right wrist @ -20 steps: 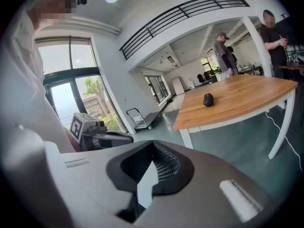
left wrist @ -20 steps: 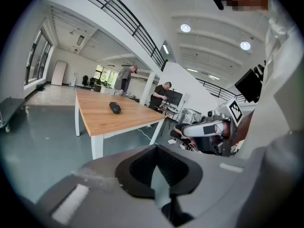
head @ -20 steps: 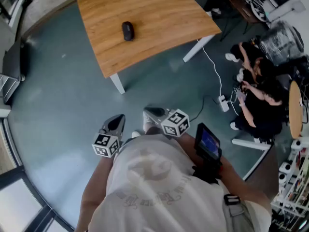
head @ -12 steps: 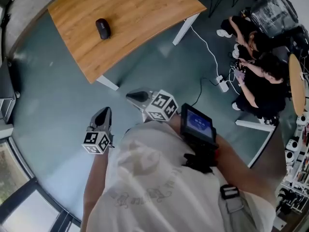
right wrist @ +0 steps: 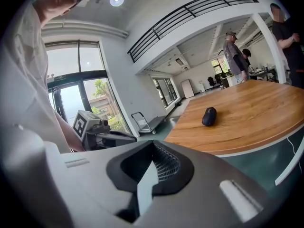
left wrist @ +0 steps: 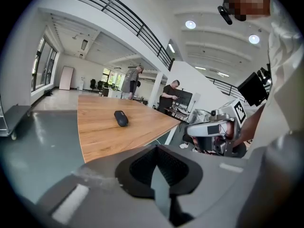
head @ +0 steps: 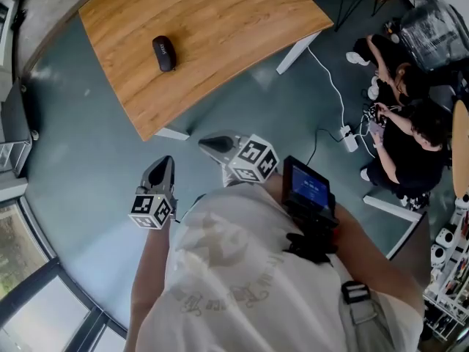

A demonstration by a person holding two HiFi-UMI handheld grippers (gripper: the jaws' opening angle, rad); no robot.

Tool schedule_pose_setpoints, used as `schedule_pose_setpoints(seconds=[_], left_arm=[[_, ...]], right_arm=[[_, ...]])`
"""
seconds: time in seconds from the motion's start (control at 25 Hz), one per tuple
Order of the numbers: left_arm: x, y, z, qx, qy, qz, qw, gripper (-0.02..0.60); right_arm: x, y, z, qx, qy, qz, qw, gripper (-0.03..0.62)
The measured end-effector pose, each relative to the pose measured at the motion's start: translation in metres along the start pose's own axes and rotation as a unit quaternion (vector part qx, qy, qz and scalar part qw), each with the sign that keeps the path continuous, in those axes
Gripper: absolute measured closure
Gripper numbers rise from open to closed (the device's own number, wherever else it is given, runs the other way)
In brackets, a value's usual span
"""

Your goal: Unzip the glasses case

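Glasses case: the dark oval glasses case (head: 164, 53) lies flat on the table, alone. Nothing touches it, and it is too small to tell how its zip stands.

Case from the left gripper: it's well ahead of the left gripper (left wrist: 159, 175) and a little left of the jaw line, far out of reach.

Case from the right gripper: it's well ahead of the right gripper (right wrist: 149, 170) and off to the right of the jaw line, just as far out.

Table: the wooden table (head: 227, 28) has white legs. Its near edge lies ahead of both tools, with open floor between.

Left gripper: clenched, jaws together and nothing between them. It is held in the air in front of the person's chest, nose dipped slightly toward the table.

Right gripper: also clenched and empty, jaws together. It sits just beside the left one with its tip a touch further ahead, dipped about the same.

Floor: grey-green floor (head: 88, 174) spreads under both tools.

Screen: a small lit screen (head: 306, 189) sits on the person's right forearm, just behind the right gripper.

People: two people (head: 410, 134) sit on the floor well off to the right of the right gripper, beside a white cable (head: 331, 94).
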State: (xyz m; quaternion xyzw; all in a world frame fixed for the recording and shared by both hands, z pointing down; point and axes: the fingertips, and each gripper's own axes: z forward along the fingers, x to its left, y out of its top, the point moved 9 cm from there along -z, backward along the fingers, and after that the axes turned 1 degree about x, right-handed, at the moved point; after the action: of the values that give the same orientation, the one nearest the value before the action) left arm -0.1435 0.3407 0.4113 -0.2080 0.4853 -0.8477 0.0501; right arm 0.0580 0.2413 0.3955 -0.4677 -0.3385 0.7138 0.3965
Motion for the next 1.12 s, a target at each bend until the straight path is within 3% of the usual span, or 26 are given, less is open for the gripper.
schedule_pose_setpoints(seconds=[0.48, 0.76, 1.12], left_arm=[[0.002, 0.026, 0.052, 0.009, 0.016, -0.020, 0.9996, 0.575], [0.006, 0.052, 0.072, 0.020, 0.008, 0.001, 0.9998, 0.575], [0.037, 0.062, 0.101, 0.026, -0.032, 0.005, 0.9991, 0.575]], right_arm=[[-0.061, 0.011, 0.005, -0.021, 0.032, 0.019, 0.999, 0.586], [-0.080, 0.015, 0.000, -0.027, 0.015, 0.038, 0.999, 0.586], [-0.093, 0.026, 0.014, -0.026, -0.024, 0.048, 0.998, 0.586]])
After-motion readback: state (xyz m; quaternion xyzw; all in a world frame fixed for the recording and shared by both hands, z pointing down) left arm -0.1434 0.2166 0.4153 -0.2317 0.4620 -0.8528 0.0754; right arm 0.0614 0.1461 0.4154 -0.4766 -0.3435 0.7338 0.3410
